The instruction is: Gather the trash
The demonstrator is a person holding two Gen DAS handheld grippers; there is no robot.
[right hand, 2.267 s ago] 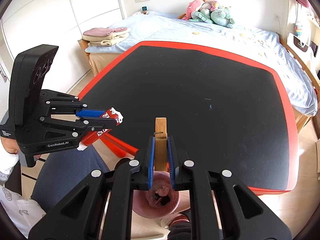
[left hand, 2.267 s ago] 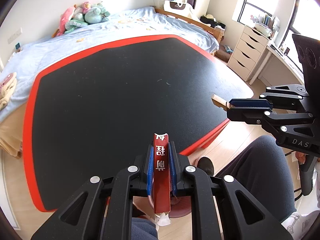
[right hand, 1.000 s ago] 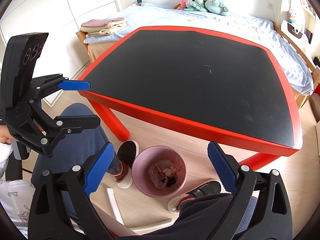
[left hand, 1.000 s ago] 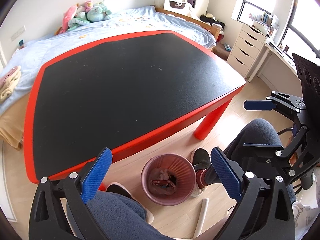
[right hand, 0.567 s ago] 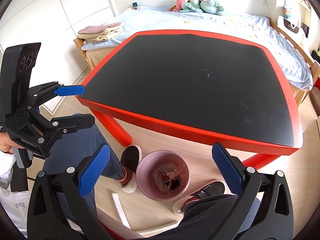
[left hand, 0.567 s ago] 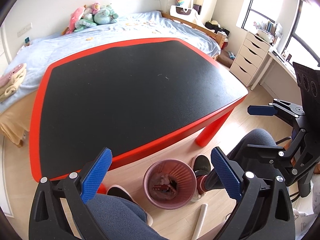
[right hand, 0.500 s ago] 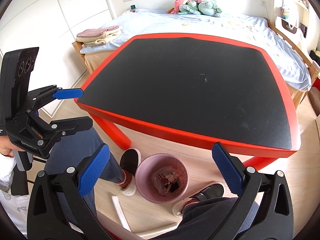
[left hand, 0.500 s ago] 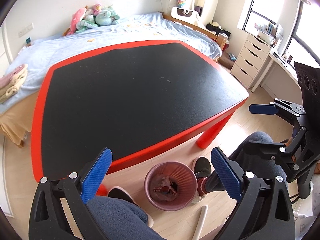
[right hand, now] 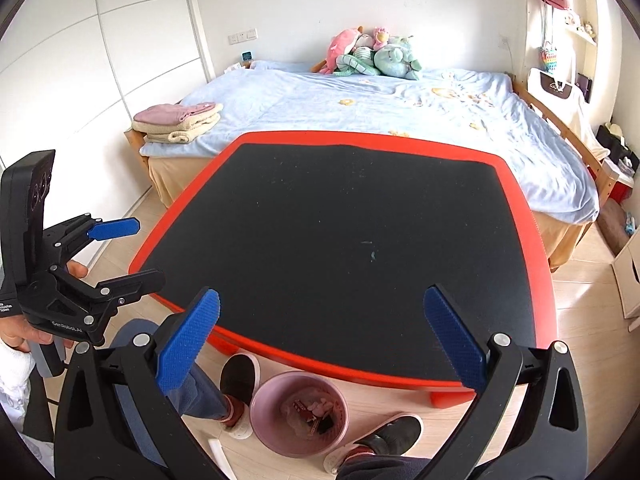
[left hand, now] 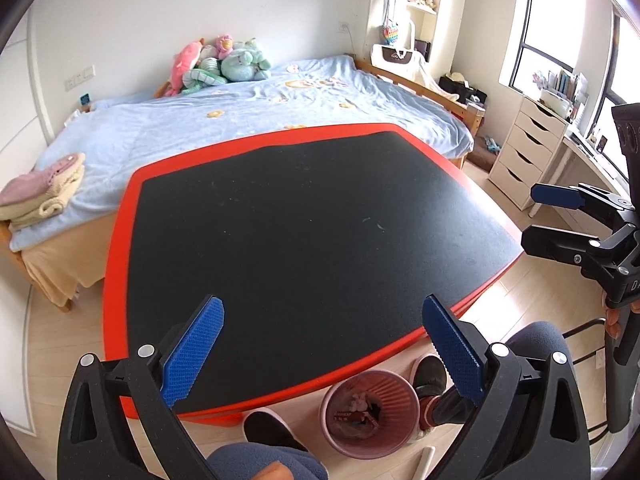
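A pink bin (left hand: pixel 370 412) stands on the floor under the near edge of the red-rimmed black table (left hand: pixel 320 220). Inside it lie a red wrapper (left hand: pixel 352 416) and other scraps. In the left wrist view my left gripper (left hand: pixel 320 312) hangs open and empty over the table's near edge, and my right gripper (left hand: pixel 532 216) is open off to the right. The right wrist view shows the bin (right hand: pixel 298 414) with trash (right hand: pixel 308 408) below my right gripper (right hand: pixel 322 300), which is wide open and empty. My left gripper (right hand: pixel 148 252) stands open at the left, beside the table (right hand: pixel 360 220).
A person's legs (right hand: pixel 192 392) and shoes (right hand: pixel 236 376) flank the bin. A white tube (right hand: pixel 220 456) lies on the floor. Behind the table is a bed (right hand: pixel 400 112) with plush toys (right hand: pixel 372 56) and folded towels (right hand: pixel 176 120). White drawers (left hand: pixel 528 152) stand at the right.
The left gripper let go of the red wrapper and the right of a wooden piece, and both jaws opened wide. Both grippers have since risen, so the bin sits lower in each view.
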